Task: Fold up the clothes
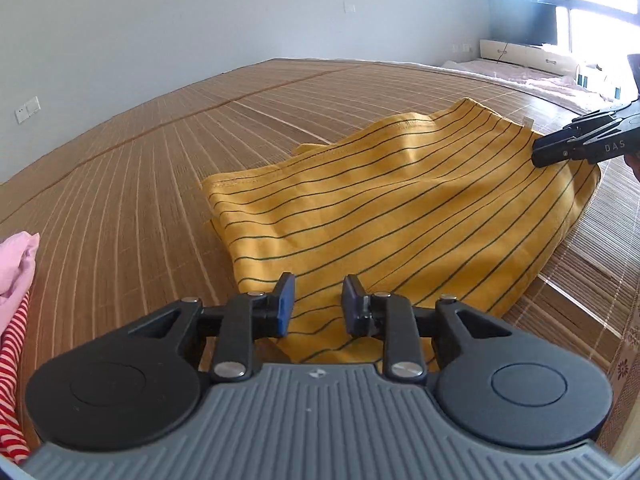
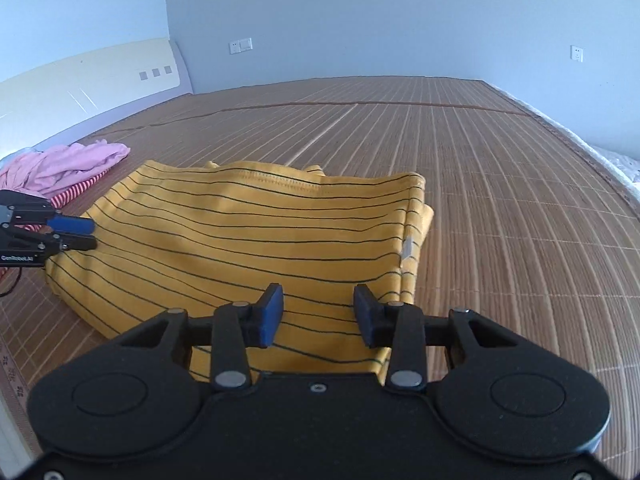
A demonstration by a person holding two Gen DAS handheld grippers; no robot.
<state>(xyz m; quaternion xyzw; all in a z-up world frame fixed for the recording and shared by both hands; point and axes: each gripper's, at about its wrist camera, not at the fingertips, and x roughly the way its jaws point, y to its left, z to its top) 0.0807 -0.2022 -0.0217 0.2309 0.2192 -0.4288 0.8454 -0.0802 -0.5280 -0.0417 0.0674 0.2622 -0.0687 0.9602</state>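
- The yellow striped garment point(image 2: 256, 240) lies partly folded on the bamboo mat point(image 2: 500, 184) covering the bed, near its front edge.
- The left hand-held gripper point(image 1: 318, 304) has its jaws parted over the cloth's near edge, with nothing clamped.
- The right hand-held gripper point(image 2: 318, 312) is likewise spread and empty above the near hem.
- Risk: closing on only the top layer would pull the fold apart, since the layers are stacked and loose.
- Risk: uneven lifts by the two sides could skew the hems.
- The pink clothes point(image 2: 68, 168) towards the bed's left edge could snag on a wide sweep.
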